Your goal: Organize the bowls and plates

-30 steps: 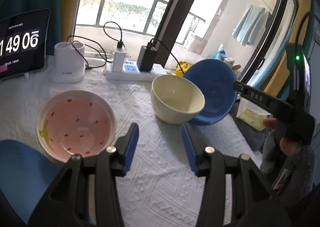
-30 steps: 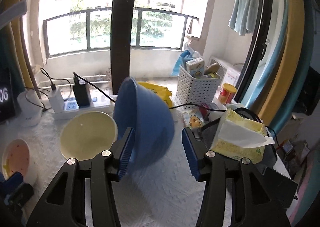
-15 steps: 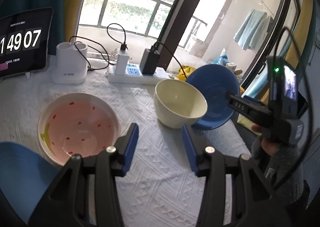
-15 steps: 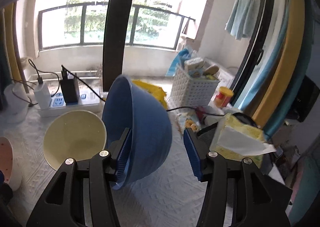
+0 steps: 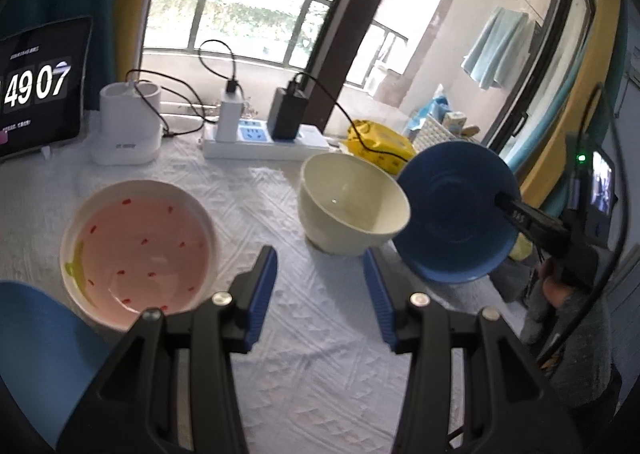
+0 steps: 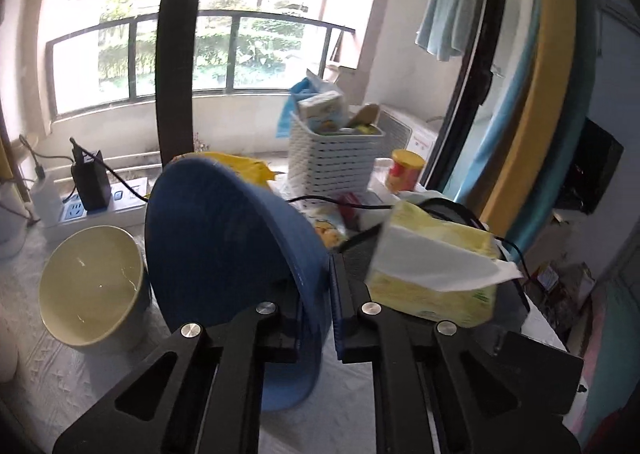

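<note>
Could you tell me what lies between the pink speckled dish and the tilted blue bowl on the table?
The cream bowl stands between the pink speckled dish and the blue bowl, touching or nearly touching the latter; the left wrist view shows it.

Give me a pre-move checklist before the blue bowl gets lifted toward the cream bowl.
1. Right gripper on the blue bowl: ok. Its jaws have just closed, pinching the bowl's rim.
2. Blue bowl's pose: tilted on edge, opening facing the cream bowl. Whether its lower rim rests on the tablecloth: cannot tell.
3. Cream bowl upright and empty: ok.
4. Gap between the two bowls: not ok, they look nearly touching in the right wrist view.
5. Left gripper out of the way: ok, open, holding nothing, near side of the bowls.
6. Tissue box beside the right gripper: close, clearance cannot tell.
</note>
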A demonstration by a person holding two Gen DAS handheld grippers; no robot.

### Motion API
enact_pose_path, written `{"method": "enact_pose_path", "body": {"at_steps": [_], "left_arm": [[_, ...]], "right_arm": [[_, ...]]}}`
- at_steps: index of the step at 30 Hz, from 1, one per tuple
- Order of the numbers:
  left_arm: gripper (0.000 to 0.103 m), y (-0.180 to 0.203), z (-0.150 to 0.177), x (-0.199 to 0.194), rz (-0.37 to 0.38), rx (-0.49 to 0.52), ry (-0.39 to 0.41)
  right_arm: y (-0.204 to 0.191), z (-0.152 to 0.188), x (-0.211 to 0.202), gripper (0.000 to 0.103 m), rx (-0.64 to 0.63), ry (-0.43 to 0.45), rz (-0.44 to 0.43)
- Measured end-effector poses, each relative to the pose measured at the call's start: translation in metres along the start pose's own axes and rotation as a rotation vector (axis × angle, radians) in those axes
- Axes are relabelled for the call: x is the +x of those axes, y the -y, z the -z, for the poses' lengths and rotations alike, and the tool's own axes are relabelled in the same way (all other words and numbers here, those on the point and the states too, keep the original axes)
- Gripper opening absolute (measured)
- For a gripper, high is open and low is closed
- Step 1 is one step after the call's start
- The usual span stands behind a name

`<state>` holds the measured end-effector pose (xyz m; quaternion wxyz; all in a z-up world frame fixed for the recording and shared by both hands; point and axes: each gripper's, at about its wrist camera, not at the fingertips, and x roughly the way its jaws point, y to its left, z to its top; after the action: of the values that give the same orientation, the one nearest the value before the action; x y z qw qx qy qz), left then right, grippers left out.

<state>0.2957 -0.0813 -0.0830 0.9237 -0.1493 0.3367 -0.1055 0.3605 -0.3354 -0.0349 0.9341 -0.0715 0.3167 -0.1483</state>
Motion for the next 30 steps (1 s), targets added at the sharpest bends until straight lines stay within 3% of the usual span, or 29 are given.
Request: {"method": "enact_pose_path", "body": {"at_steps": [5,13,20,26,30], "left_arm": [[0.047,0.014,0.006,0.005,0.041,0.022,-0.029],[0.047,0.040,0.021,0.014,0.114,0.085,-0.081],[0.047,0.043,0.033,0.007,0.129,0.138,-0.134],[0.045,0.030,0.046,-0.013,0.101,0.176,-0.109],[0.035,0.023,0.047,-0.026,0.078,0.188,-0.080]], "right_arm": [[0.024,0.010,-0.020,0.012,0.040,-0.012,-0.048],[0.040,0.037,-0.049,0.009,0.108,-0.101,-0.270],[0.031,0.049,-0.057,0.009,0.166,-0.176,-0.444],[0.020,0.061,-0.068,0.009,0.182,-0.225,-0.526],[0.012,0.069,-0.078,0.009,0.187,-0.251,-0.559]]}}
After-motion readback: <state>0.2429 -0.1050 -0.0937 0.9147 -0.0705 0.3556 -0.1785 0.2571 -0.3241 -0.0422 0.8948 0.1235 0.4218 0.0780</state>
